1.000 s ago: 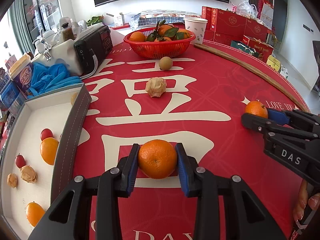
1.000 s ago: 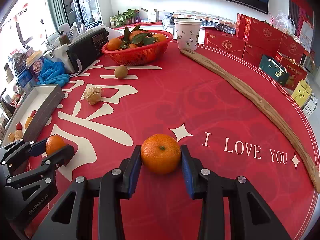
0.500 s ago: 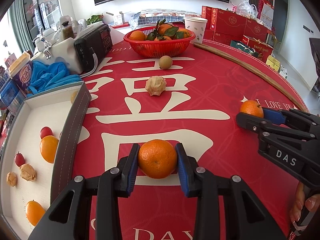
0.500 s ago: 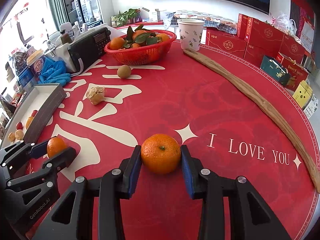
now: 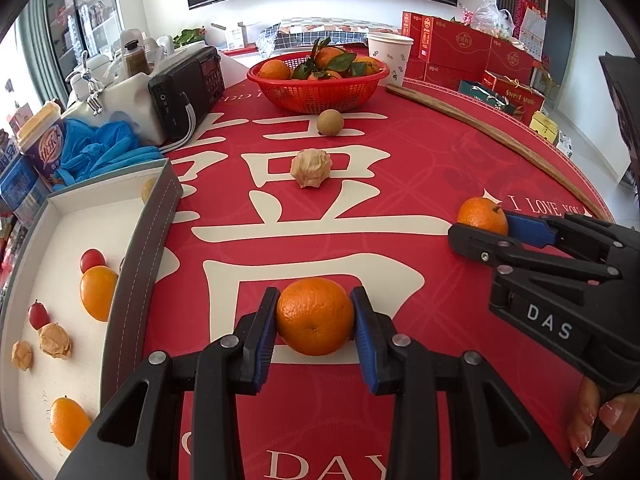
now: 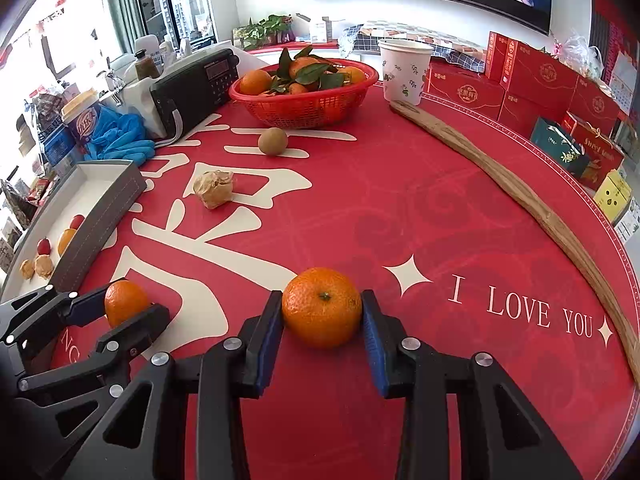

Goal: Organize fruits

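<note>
- A round orange mandarin (image 5: pixel 315 316) is clamped between the blue-padded black jaws of the left gripper (image 5: pixel 315 320); both pads are pressed against its sides, and it is seen low over a cream character printed on the red tablecloth (image 5: pixel 400 184).
- A second orange mandarin with a green stem stub (image 6: pixel 322 307) is pinched in the same way by the right gripper (image 6: pixel 322 312), beside a cream star and the words "I LOVE YOU" on the cloth.
- In the left wrist view the right gripper is seen at the right edge with its mandarin at the tip, and fingertips of a person's hand (image 5: pixel 592 412) are visible beneath it.
- A shallow white tray with a grey stitched wall (image 5: pixel 136 264) lies at the left of the table; smaller orange fruits (image 5: pixel 98 293), small red fruits (image 5: pixel 92 261) and crumpled tan-wrapped pieces (image 5: pixel 55 341) are held inside it.
- A crumpled tan paper ball (image 5: pixel 311 168) and a round brown-green fruit (image 5: pixel 330 122) lie loose on the cloth, between the grippers and a red plastic mesh basket (image 5: pixel 318 94).
- The basket is filled with leafy mandarins (image 5: pixel 276 69).
- A white paper cup with a leaf print (image 6: pixel 405 70) stands just beside the basket, and a long curved wooden strip (image 6: pixel 516 196) runs along the table's right edge.
- A black radio (image 5: pixel 188 88) and blue gloves (image 5: pixel 104 152) are placed at the far left.
</note>
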